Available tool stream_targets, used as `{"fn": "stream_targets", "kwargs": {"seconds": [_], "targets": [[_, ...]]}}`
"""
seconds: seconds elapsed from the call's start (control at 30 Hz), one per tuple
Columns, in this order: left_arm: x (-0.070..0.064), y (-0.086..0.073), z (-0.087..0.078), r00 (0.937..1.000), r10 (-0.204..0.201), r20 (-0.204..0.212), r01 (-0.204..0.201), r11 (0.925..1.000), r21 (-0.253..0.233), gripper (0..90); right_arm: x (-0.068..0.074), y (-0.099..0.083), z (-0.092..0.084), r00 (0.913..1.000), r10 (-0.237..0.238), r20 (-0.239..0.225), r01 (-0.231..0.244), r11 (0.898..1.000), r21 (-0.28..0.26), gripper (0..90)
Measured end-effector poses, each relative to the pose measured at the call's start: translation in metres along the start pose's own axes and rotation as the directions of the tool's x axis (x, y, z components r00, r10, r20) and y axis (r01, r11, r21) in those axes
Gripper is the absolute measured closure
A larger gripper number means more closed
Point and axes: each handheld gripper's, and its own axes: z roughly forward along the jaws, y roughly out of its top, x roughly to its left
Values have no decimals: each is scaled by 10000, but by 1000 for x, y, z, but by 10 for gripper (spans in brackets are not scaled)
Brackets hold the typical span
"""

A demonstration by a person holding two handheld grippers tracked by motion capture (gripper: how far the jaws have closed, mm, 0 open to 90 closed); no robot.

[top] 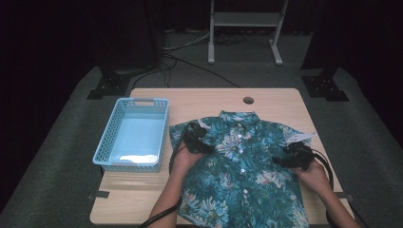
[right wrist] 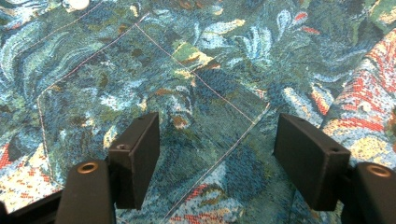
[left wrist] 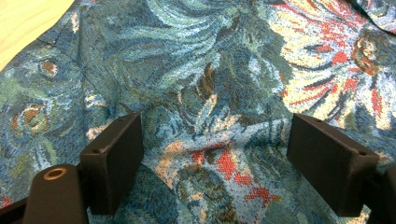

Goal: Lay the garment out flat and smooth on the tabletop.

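Note:
A teal floral short-sleeved shirt (top: 242,175) lies flat and buttoned on the wooden table (top: 209,99), collar toward the far edge. My left gripper (top: 196,140) hovers over the shirt's left shoulder area. In the left gripper view its jaws stand wide apart above the cloth (left wrist: 219,93), with nothing pinched. My right gripper (top: 295,156) is over the shirt's right side near the sleeve. The right gripper view has its jaws spread open just above the chest pocket stitching (right wrist: 201,79). A white tag (top: 304,137) pokes out by the right sleeve.
A light blue plastic basket (top: 133,135) stands on the table left of the shirt, holding a white sheet at the near end. A round grommet (top: 248,100) sits near the far table edge. Grey carpet, cables and stand legs lie beyond the table.

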Motion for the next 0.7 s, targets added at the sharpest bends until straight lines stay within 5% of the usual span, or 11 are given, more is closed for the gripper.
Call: {"fn": "stream_targets", "kwargs": {"seconds": [0.7], "targets": [[13, 20, 16, 9991, -351, -234, 348, 9993, -103, 181, -25, 25, 15, 9996, 198, 177, -207, 9986, 488, 307]]}}
